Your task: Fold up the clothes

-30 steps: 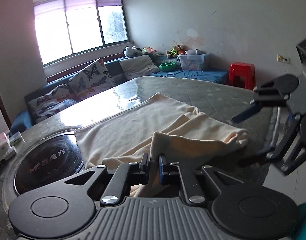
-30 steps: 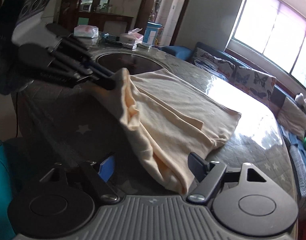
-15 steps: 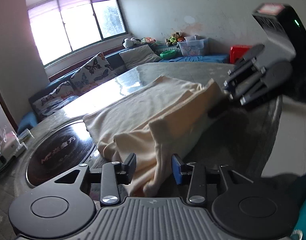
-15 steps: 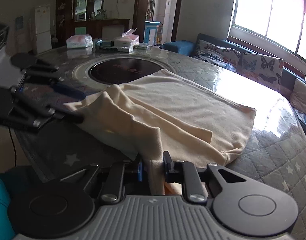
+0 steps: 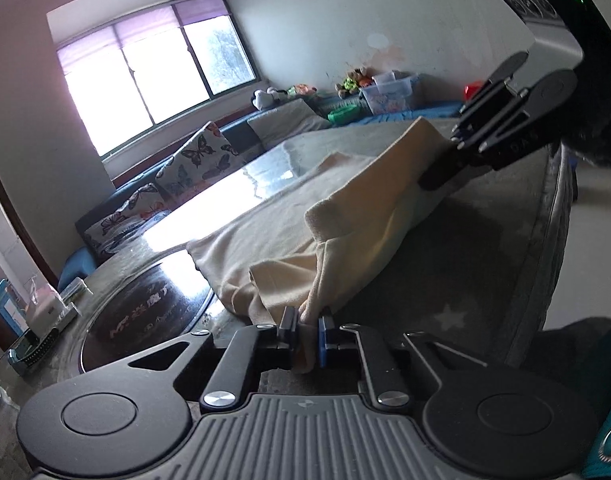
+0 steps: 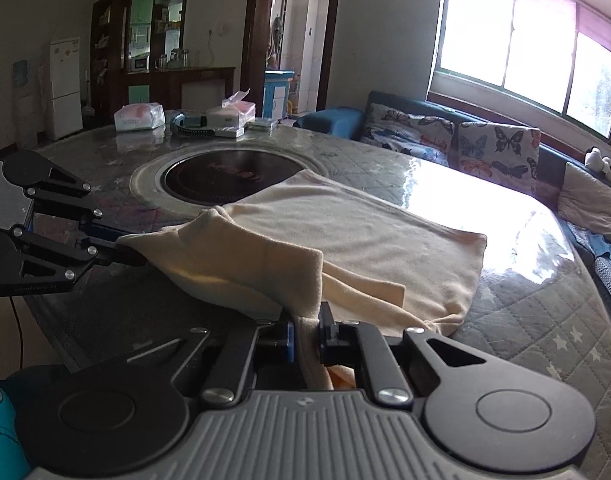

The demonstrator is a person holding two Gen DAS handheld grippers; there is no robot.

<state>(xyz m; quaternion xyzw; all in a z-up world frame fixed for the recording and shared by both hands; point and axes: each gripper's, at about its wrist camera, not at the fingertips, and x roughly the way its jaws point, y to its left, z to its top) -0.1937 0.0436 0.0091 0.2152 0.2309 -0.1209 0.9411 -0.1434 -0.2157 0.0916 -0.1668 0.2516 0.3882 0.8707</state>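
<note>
Left wrist view: left gripper at bottom centre, jaws nearly closed on a bunched corner of the cream garment. Only a thin tongue of cloth sits between the pads. The garment runs from there up to the right gripper at upper right, which pinches the far end of the same raised edge. The rest of the cloth lies flat on the glass-topped round table, with its left end beside the dark inset hob at lower left.

Risk: the bite is shallow, so a tug along the edge could pull the corner out and drop the fold.

Right wrist view: right gripper at bottom centre, jaws almost shut on a cloth corner. The left gripper at mid left grips the other corner. The lifted edge sags between them, and a loose flap lies underneath at centre right.

Risks: unequal lift or speed between the two hands would skew the fold line. The loose flap could get trapped as a crease. Dragging may slide the whole garment on the slick glass towards the table edge
</note>
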